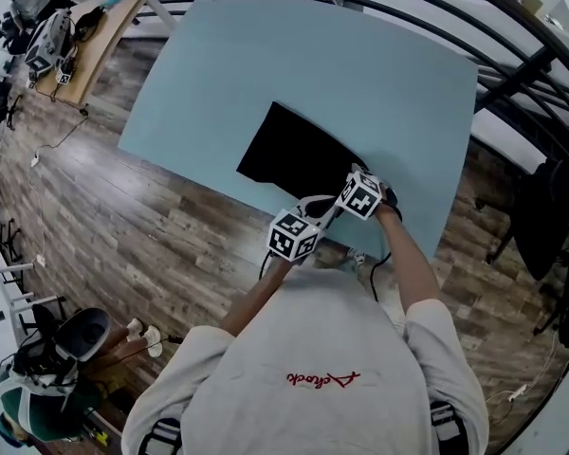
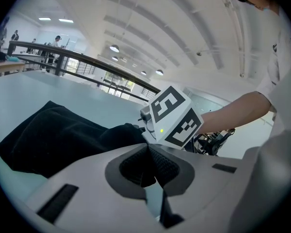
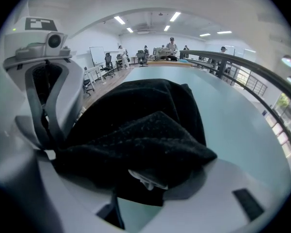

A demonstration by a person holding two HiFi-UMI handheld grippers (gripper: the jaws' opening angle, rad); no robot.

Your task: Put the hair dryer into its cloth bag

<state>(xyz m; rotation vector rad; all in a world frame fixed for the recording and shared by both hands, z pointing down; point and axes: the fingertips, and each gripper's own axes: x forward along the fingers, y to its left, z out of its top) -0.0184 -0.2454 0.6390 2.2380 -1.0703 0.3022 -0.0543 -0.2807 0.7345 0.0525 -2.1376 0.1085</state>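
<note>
A pale grey short-sleeved T-shirt (image 1: 266,349) with small red script lettering (image 1: 322,378) across its back covers the person; dark straps (image 1: 166,434) sit at 7 and 5 o'clock. The left gripper (image 2: 148,168) and right gripper (image 3: 150,181) are light grey moulded plastic with dark textured pads (image 2: 162,166), each topped by a black-and-white marker cube (image 1: 294,236). A thin black cable (image 1: 372,271) hangs at the right one's 6 o'clock.

The black cloth bag (image 1: 289,154) is laid on the pale blue table (image 1: 360,74), its near end bunched up and lifted; the hair dryer cannot be made out
</note>
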